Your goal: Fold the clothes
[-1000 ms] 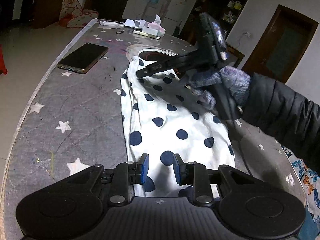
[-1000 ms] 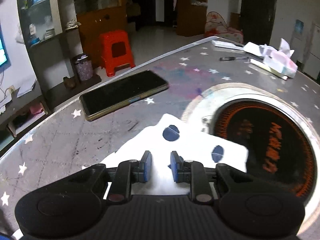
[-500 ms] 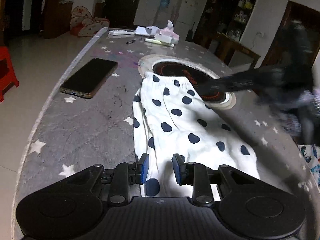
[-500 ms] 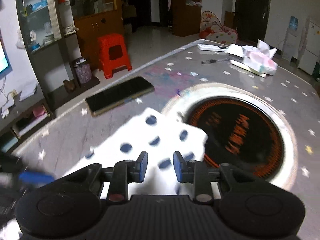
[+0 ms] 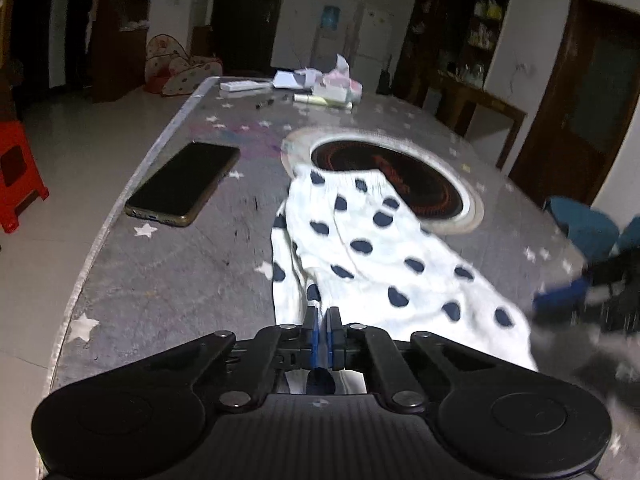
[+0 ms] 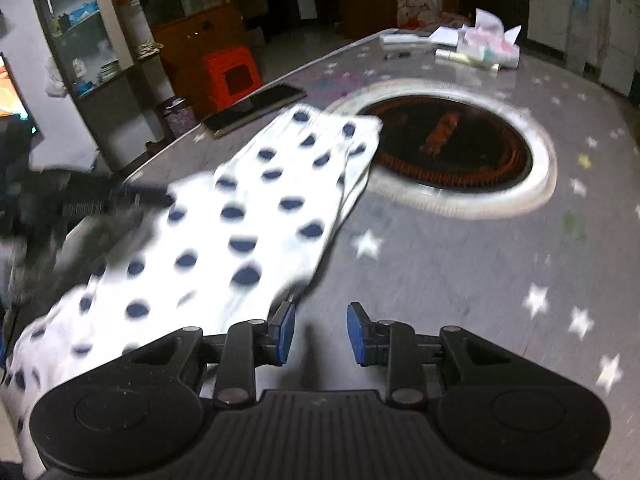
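The left gripper point(image 5: 322, 322) is squeezed shut on the near edge of the spotty cloth point(image 5: 384, 256), which lies on the table point(image 5: 168, 272) with its far end over the round burner point(image 5: 404, 178), while the right gripper point(image 6: 321, 334) is open with nothing in it, just beside the cloth.

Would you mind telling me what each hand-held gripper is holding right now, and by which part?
The left hand-held gripper pinches the polka-dot garment at its near edge. The right hand-held gripper is open, holding nothing.
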Motion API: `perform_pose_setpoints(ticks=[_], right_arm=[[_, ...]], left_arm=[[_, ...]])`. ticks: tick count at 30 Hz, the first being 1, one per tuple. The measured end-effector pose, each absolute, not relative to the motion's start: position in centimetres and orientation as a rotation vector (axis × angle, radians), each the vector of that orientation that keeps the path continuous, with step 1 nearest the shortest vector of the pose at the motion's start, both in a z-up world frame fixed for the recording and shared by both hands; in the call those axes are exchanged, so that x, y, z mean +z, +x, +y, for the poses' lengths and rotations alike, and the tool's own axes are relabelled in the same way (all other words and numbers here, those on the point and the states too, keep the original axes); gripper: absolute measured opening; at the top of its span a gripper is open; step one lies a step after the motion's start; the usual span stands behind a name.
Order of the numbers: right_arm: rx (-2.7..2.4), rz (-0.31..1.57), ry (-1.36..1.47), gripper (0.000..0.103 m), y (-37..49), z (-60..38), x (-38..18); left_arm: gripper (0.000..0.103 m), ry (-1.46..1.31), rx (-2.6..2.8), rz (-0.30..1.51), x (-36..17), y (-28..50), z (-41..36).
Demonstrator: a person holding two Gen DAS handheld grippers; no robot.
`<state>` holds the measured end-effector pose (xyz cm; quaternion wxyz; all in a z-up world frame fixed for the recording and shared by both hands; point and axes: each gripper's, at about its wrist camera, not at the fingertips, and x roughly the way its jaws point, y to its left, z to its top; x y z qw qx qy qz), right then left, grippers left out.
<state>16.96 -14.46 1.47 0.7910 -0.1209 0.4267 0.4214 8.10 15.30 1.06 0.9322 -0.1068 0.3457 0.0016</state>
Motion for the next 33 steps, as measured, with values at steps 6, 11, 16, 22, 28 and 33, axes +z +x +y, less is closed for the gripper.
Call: perform_pose_setpoints(ticks=[6,11,16,22,28,33], right_arm=[[1.023,0.915,-0.208,0.029,15.8,-14.7,0.1],[1.094,0.876,-0.211,0.034,15.7,-13.6,-0.3],[1.164,0.833,-0.196,0.034,15.8,-13.0,-0.2],[1.196,0.785,-0.199,0.034,16.1,-12.8,0.1],[1.242,0.853,-0.201,0.027,16.6,-12.2,-1.1],[1.226,0.862,-0.259,0.005,15.9,-13.3,-0.3]], left_arm=[[0.005,-0.18,0.034,0.77,0.0,8.8,14.9],[0.005,-0.157,0.056,0.793,-0.6,9.1,14.5],[0.006,-0.128,0.072,0.807,-0.5,9.4,14.0],[0.009,-0.11,0.084,0.816,-0.5,9.6,13.6],[0.012,-0.098,0.087,0.816,-0.5,9.8,13.3],[0.047,-0.075,0.093,0.814,-0.6,9.8,12.9]])
